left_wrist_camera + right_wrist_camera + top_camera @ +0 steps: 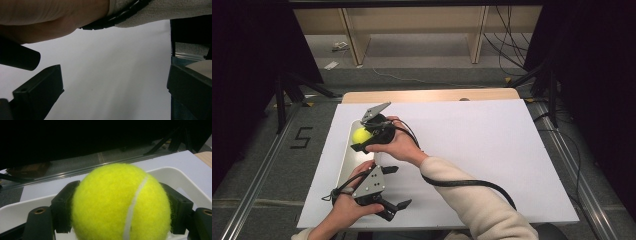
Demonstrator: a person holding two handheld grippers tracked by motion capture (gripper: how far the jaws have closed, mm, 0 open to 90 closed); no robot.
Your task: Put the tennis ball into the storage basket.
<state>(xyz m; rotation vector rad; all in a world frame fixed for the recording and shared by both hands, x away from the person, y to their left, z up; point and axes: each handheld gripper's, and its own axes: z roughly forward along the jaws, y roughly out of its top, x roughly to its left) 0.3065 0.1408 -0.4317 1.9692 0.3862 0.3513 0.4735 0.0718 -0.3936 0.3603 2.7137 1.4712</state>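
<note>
The left gripper [396, 210], at six o'clock, hangs wide apart over the white sheet [472, 150]. At nine o'clock, the right gripper [362, 136] clamps the tennis ball [360, 134] above the white tray [346, 161].

Overhead view, two close finger-level views

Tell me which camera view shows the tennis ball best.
The right gripper view: the tennis ball sits large and sharp between the right gripper jaws, its white seam plain, above the white tray. The high view shows it as a small yellow patch partly hidden by that gripper.
</note>
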